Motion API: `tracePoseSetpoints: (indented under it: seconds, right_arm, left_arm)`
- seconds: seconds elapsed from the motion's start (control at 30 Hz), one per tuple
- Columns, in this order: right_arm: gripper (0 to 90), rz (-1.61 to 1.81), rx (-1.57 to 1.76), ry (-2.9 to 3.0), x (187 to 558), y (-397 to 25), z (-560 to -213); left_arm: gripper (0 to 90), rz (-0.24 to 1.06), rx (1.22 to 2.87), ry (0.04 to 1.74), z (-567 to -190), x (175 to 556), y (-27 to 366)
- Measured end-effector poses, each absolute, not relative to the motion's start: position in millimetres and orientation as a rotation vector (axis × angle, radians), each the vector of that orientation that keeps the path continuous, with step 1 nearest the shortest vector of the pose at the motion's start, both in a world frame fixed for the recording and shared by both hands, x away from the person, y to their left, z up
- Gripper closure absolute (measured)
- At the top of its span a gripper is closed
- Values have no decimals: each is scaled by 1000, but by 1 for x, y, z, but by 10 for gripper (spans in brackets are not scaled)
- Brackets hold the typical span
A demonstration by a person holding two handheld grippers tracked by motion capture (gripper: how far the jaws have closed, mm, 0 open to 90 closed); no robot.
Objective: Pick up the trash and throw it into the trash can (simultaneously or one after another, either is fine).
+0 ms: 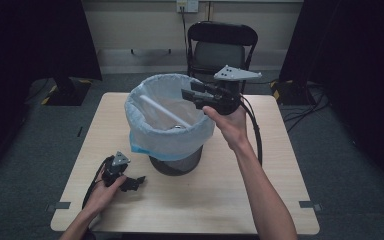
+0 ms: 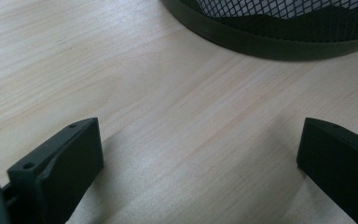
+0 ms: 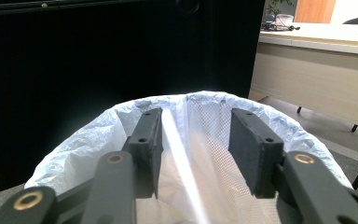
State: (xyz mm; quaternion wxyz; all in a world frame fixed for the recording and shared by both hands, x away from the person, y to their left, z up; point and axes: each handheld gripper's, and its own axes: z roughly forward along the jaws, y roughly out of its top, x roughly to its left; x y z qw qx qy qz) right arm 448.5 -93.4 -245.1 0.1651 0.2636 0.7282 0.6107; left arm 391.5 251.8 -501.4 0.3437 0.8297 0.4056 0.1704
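The pale wooden square tabletop [image 1: 220, 200] is carrying one dark wire-mesh waste bin [image 1: 176, 164], standing upright near its middle and sitting lined with one thin white plastic bag [image 1: 172, 135] whose edge is folding down over the rim all the way round, a blue band of it showing at the lower left. One long white stick-like thing [image 1: 161, 111] is lying slantwise inside the bag; what it is cannot be told. Beyond the far edge one black folding chair [image 1: 222, 47] is standing on the grey floor. The right gripper [image 1: 196, 95] is hovering over the far right of the bin's mouth, its fingers [image 3: 148, 144] standing moderately apart with nothing between them and pointing across the opening in the right gripper view. The left gripper [image 1: 136, 182] is resting low on the tabletop just beside the bin's base, apart from it, its fingers [image 2: 67, 163] spread wide and gripping nothing. Judging from this, the lining of the bin is looking largely done: the bag is sitting seated and turned over the rim, and what is probably remaining is a smoothing or tucking of the liner, or drawing both grippers away. Two grippers are working here, each in one hand.
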Motion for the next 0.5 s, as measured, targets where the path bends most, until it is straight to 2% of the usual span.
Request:
tracePoseSetpoints:
  seconds: [0.5]
  right_arm:
    - [377, 1662, 783, 2078, 450, -99, -242]
  left_arm:
    - [0, 443, 2156, 1053, -501, 392, 252]
